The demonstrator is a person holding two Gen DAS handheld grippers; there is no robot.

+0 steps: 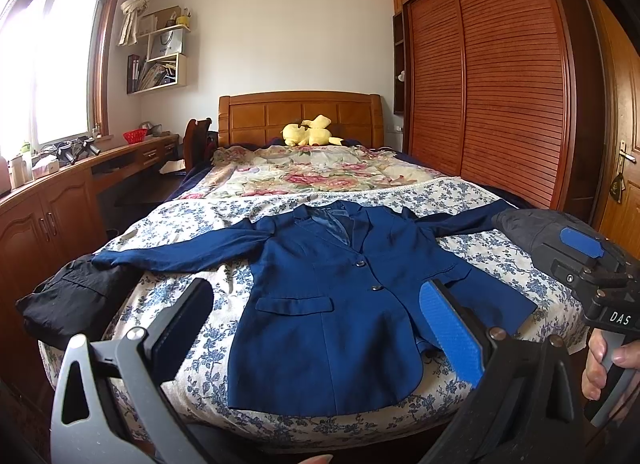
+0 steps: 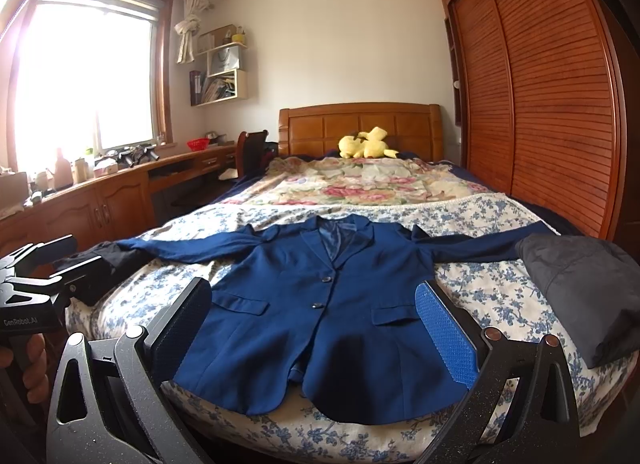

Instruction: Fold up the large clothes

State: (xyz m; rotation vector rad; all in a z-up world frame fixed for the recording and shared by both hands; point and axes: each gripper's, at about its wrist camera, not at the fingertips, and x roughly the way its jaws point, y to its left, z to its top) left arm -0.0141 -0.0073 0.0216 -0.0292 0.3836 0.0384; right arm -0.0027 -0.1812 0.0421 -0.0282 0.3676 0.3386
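A navy blue blazer lies flat and face up on the foot of the bed, buttoned, with both sleeves spread sideways and the collar toward the headboard. My left gripper hovers open above its lower hem, nothing between the fingers. My right gripper is also open, held over the hem from slightly further right. In the left wrist view the right gripper's body shows at the right edge, held by a hand. The left gripper's body shows at the left edge of the right wrist view.
A black garment lies at the bed's left corner and a dark grey one at its right. A floral quilt and a yellow plush toy sit near the headboard. A wooden desk runs along the left, a wardrobe along the right.
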